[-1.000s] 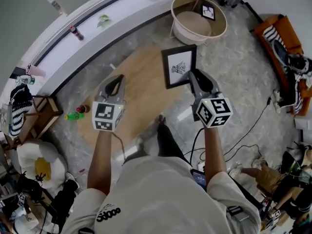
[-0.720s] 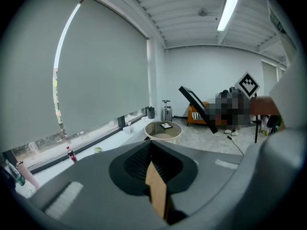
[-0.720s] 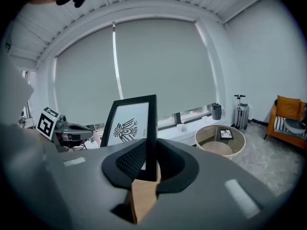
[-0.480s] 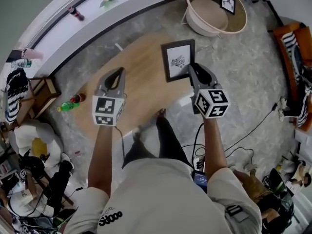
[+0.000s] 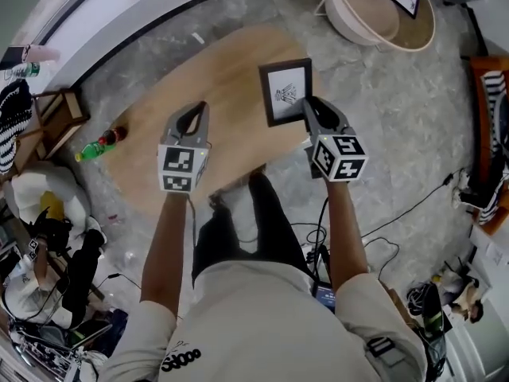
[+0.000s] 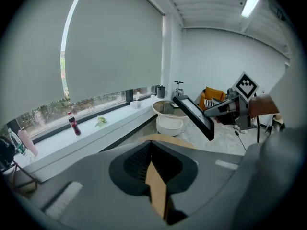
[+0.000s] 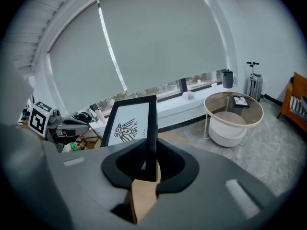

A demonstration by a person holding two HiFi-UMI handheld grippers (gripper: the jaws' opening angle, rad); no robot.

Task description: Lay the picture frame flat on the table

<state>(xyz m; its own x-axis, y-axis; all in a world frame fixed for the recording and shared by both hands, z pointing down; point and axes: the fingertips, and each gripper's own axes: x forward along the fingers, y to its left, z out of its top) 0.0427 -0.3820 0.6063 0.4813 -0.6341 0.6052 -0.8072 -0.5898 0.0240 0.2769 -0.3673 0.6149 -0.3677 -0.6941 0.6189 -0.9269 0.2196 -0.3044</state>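
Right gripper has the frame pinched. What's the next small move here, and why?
Probably lower it while tipping it toward flat: the right gripper is shut on the picture frame by its edge, and the frame hangs tilted above the wooden table, apparently not touching it.

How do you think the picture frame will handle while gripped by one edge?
Probably stiff: the frame looks straight though the right gripper clamps only one edge. Its front may be glass, so treat it as fragile. Thin and tilted over the table, it would likely topple if released.
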